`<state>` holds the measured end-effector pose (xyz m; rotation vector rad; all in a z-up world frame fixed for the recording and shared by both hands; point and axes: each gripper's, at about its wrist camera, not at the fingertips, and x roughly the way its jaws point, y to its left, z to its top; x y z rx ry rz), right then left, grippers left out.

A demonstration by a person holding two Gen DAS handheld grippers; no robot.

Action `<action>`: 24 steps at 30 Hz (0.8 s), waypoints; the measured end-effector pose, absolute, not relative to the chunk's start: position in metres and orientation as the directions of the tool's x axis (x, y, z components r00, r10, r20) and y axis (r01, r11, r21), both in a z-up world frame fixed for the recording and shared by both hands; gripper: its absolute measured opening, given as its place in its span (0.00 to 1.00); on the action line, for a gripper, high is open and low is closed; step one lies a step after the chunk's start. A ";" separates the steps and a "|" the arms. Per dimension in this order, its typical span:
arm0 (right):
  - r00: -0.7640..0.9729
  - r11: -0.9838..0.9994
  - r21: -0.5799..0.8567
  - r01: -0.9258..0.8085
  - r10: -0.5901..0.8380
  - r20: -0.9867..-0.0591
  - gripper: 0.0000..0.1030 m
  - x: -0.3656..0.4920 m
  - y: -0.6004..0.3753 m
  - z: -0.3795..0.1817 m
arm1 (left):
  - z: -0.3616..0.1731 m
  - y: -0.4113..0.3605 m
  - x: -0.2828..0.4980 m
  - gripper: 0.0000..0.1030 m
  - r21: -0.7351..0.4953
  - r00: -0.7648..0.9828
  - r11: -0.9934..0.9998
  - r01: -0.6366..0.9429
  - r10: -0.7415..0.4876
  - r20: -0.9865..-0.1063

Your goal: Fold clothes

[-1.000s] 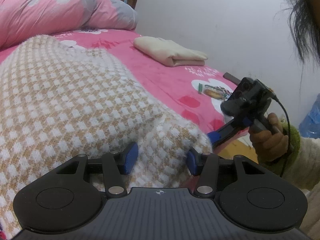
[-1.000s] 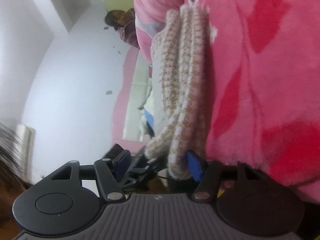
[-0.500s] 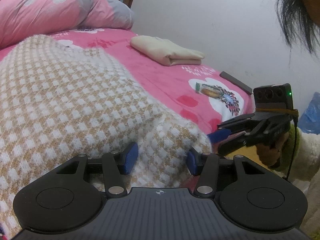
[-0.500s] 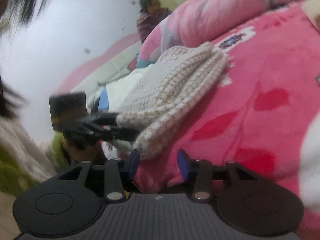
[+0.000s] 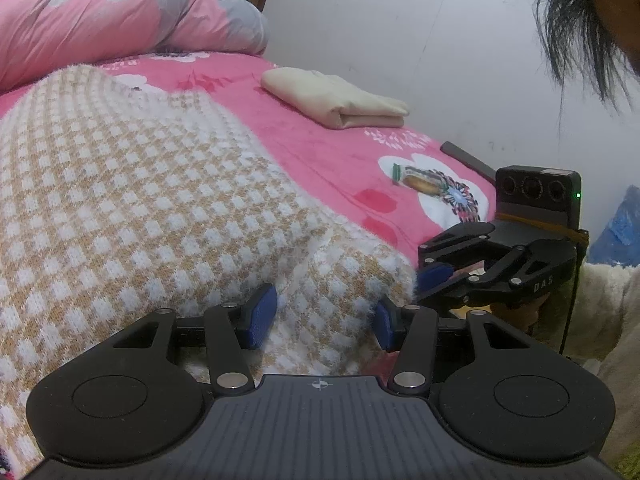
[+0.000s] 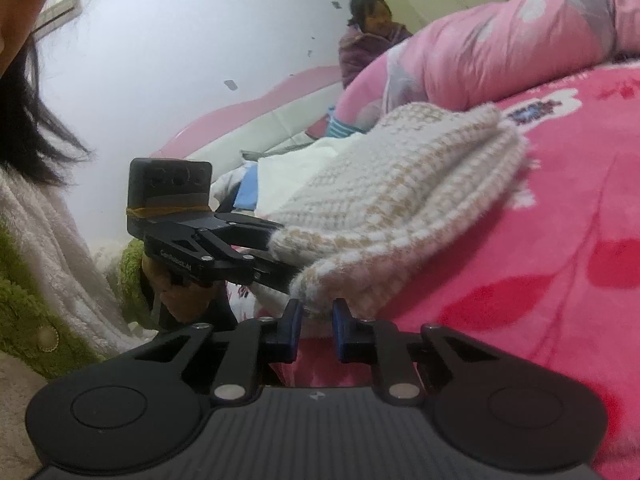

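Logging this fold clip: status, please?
Left gripper clamped on checked knit sweater hem. Right gripper jaws just closing around its corner, grip unconfirmed. Folded cream garment and snack packet lie clear on pink bedspread.

Fuzzy knitted sweater (image 5: 160, 208) lies on plush fleece bedsheet (image 5: 332, 156); grippers matt black plastic.

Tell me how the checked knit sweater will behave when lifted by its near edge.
The checked knit sweater probably flops: its edge droops over the bed. Its fuzzy, thick knit likely resists slipping between the left gripper pads. Folded layers at the right gripper may separate.
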<state>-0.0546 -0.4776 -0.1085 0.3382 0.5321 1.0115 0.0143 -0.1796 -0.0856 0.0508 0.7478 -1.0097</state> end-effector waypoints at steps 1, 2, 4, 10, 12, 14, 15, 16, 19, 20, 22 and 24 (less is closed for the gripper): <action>0.424 0.497 0.489 -0.717 0.867 -0.261 0.17 -0.055 -0.476 -0.107 | -0.086 -0.179 0.015 0.48 -0.296 0.307 0.553 0.779 -0.748 -0.588; 0.427 0.499 0.475 -0.725 0.866 -0.258 0.17 -0.056 -0.475 -0.106 | -0.086 -0.179 0.016 0.48 -0.300 0.305 0.552 0.778 -0.749 -0.589; 0.434 0.502 0.444 -0.742 0.865 -0.253 0.17 -0.057 -0.474 -0.104 | -0.085 -0.178 0.017 0.48 -0.307 0.300 0.551 0.776 -0.750 -0.589; 0.436 0.463 0.471 -0.751 0.883 -0.174 0.17 -0.056 -0.476 -0.107 | -0.085 -0.176 0.018 0.48 -0.313 0.293 0.549 0.775 -0.751 -0.592; 0.425 0.444 0.510 -0.737 0.891 -0.161 0.14 -0.056 -0.480 -0.112 | -0.085 -0.176 0.018 0.48 -0.309 0.293 0.549 0.777 -0.749 -0.594; 0.412 0.427 0.546 -0.721 0.897 -0.157 0.12 -0.056 -0.486 -0.117 | -0.085 -0.178 0.017 0.48 -0.296 0.296 0.548 0.782 -0.745 -0.598; 0.402 0.421 0.559 -0.714 0.901 -0.166 0.12 -0.057 -0.489 -0.118 | -0.084 -0.179 0.017 0.48 -0.290 0.297 0.547 0.785 -0.744 -0.599; 0.392 0.422 0.561 -0.713 0.902 -0.180 0.12 -0.059 -0.492 -0.118 | -0.084 -0.179 0.016 0.48 -0.287 0.296 0.546 0.787 -0.743 -0.600; 0.363 0.408 0.564 -0.718 0.911 -0.196 0.01 -0.064 -0.497 -0.115 | -0.085 -0.180 0.017 0.48 -0.283 0.297 0.545 0.789 -0.742 -0.601; 0.349 0.392 0.574 -0.719 0.918 -0.189 0.00 -0.065 -0.498 -0.115 | -0.085 -0.180 0.017 0.48 -0.280 0.298 0.546 0.790 -0.740 -0.603; 0.356 0.404 0.574 -0.712 0.913 -0.201 0.00 -0.069 -0.498 -0.113 | -0.085 -0.182 0.016 0.49 -0.272 0.302 0.546 0.792 -0.739 -0.603; 0.398 0.475 0.560 -0.678 0.879 -0.263 0.00 -0.071 -0.498 -0.115 | -0.085 -0.183 0.015 0.49 -0.267 0.305 0.546 0.794 -0.738 -0.602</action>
